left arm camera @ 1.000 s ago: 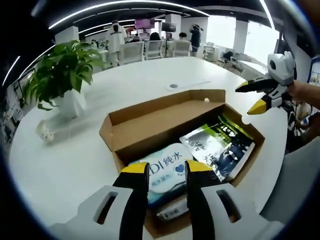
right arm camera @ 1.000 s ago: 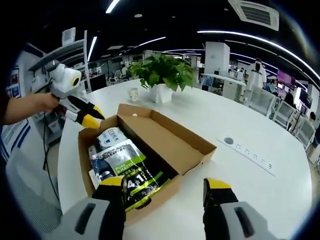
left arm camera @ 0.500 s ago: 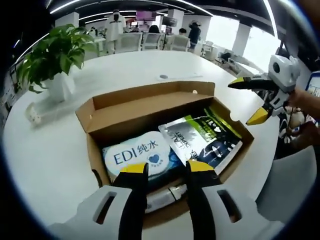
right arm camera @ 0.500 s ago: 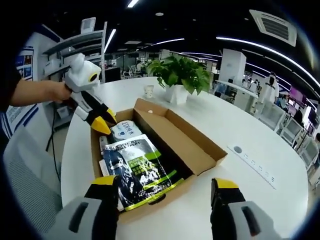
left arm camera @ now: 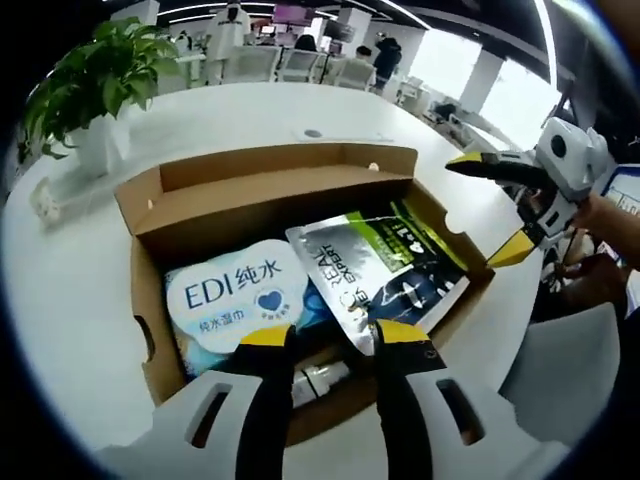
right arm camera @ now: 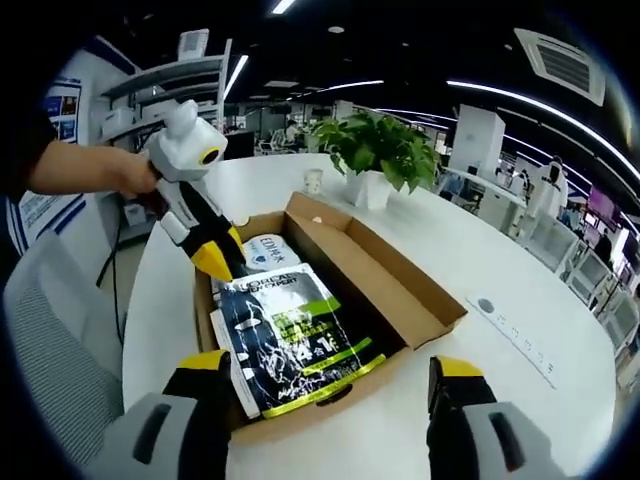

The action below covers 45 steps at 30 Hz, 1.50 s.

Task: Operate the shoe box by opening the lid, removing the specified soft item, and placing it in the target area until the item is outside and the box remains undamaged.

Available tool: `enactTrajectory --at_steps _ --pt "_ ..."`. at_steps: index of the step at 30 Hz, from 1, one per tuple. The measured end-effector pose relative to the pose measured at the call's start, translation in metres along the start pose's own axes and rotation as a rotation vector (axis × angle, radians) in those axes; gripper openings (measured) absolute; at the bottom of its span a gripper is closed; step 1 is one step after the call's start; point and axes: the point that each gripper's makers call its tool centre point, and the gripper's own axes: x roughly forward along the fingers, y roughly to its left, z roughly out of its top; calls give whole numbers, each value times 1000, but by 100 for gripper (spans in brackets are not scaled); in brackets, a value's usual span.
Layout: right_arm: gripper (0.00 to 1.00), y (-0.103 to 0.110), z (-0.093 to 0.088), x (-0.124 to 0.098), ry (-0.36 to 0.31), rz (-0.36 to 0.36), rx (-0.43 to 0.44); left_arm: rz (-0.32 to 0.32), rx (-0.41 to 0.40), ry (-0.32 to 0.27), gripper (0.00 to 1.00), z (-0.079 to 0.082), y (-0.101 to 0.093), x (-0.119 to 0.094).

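An open cardboard shoe box [left arm camera: 150, 205] [right arm camera: 425, 305] lies on the white table, its lid folded back on the far side. Inside lie a white and blue wet wipes pack [left arm camera: 235, 300] [right arm camera: 265, 250] and a black and green pouch [left arm camera: 385, 270] [right arm camera: 295, 335] that partly overlaps it. My left gripper [left arm camera: 333, 340] hovers over the box's near edge, jaws a little apart with nothing between them. In the right gripper view the left gripper [right arm camera: 218, 262] points down at the wipes pack. My right gripper [right arm camera: 333, 370] [left arm camera: 490, 210] stands wide open by the pouch end of the box.
A potted green plant [left arm camera: 90, 80] [right arm camera: 380, 150] stands on the table beyond the box. A socket strip [right arm camera: 515, 330] is set into the tabletop. A grey chair [right arm camera: 60, 340] sits by the table edge. Desks and people fill the office behind.
Both cameras have moved closer to the box. The left gripper has dropped toward the wipes pack inside the box. Both grippers' jaws keep the same gaps.
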Motion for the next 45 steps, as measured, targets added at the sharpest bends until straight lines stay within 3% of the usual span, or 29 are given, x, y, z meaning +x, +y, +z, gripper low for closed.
enactTrajectory --at_steps 8,17,22,29,45 --pt "80 4 -6 1 9 12 -4 -33 -29 21 25 -3 -5 11" --pt "80 9 -8 3 3 18 -4 -138 -169 26 20 -7 -18 22" --pt "79 11 -11 4 7 20 0 -136 -200 9 17 -5 -14 22" --pt "79 14 -8 8 -6 24 6 -135 -263 -31 2 3 -12 16" --pt "79 19 -3 12 -13 28 -2 -137 -215 -38 0 16 -22 5"
